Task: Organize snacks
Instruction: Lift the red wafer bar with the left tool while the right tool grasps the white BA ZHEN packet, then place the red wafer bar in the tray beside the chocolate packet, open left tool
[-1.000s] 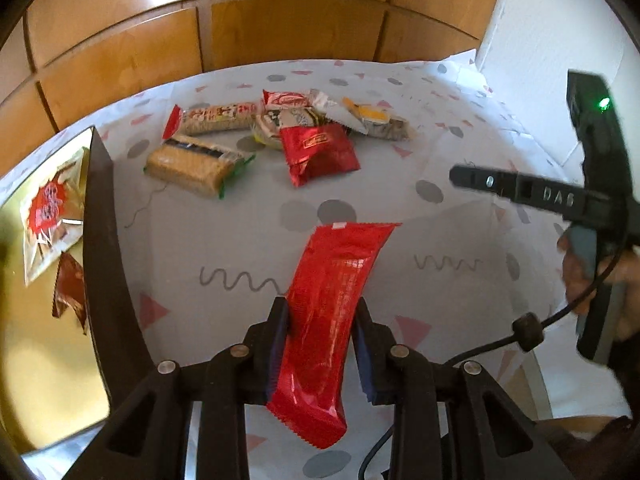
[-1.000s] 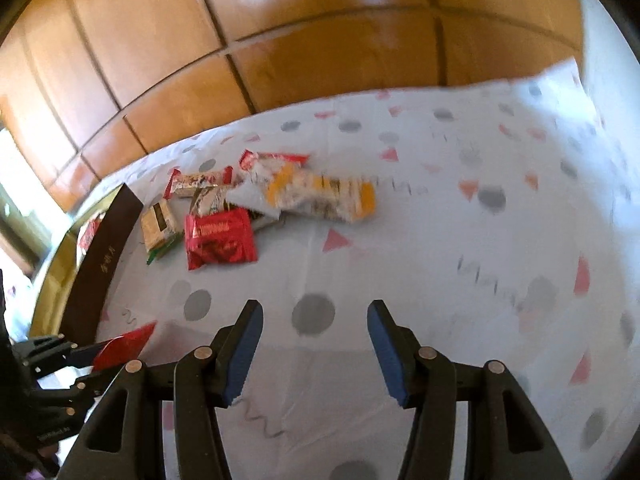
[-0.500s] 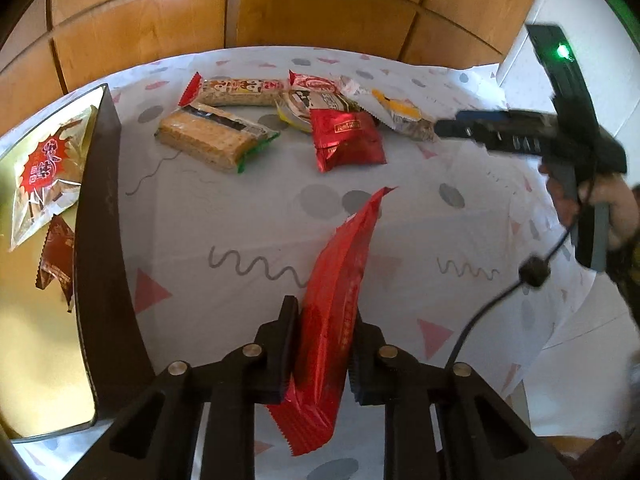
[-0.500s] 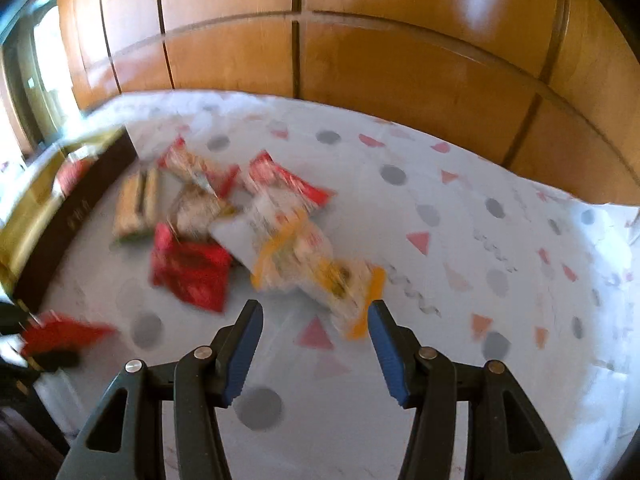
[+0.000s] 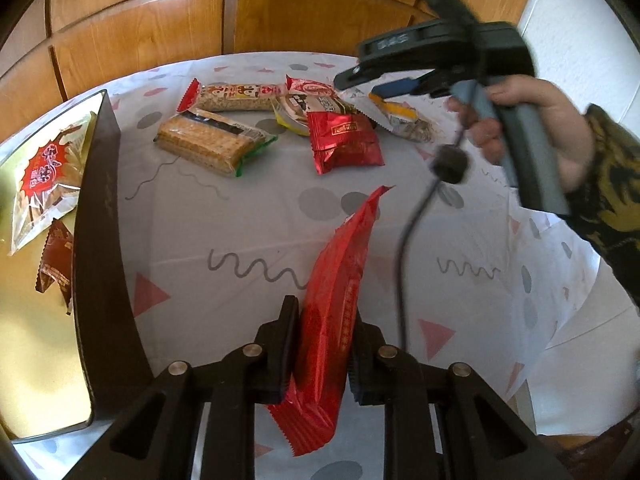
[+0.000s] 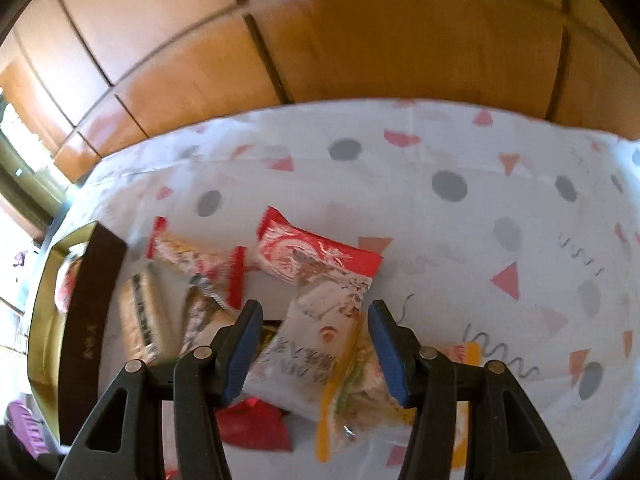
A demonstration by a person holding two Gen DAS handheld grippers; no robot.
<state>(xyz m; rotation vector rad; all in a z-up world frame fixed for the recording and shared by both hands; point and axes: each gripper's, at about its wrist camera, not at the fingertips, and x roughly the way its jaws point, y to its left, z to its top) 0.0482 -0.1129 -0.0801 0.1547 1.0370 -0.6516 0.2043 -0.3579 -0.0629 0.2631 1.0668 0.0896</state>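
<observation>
My left gripper (image 5: 322,320) is shut on a long red snack packet (image 5: 340,280), held on edge above the cloth. My right gripper (image 6: 316,320) is open, its jaws either side of a white and yellow snack bag (image 6: 320,352) in the pile; it also shows in the left wrist view (image 5: 384,84) over the pile. The pile holds a square red packet (image 5: 344,144), a cracker pack (image 5: 208,144) and a long red-ended bar (image 5: 236,94). A gold box (image 5: 36,320) with a dark wall (image 5: 100,240) at left holds two packets.
A white cloth with grey dots and pink triangles (image 5: 240,232) covers the table. Wooden panels (image 5: 160,20) stand behind it. The right hand's cable (image 5: 404,260) hangs over the cloth. The table's right edge (image 5: 580,320) drops off under the sleeve.
My right gripper has swung in and down over the snack pile, its jaws now around the white and yellow bag. My left gripper still holds the red packet, now turned more on edge.
</observation>
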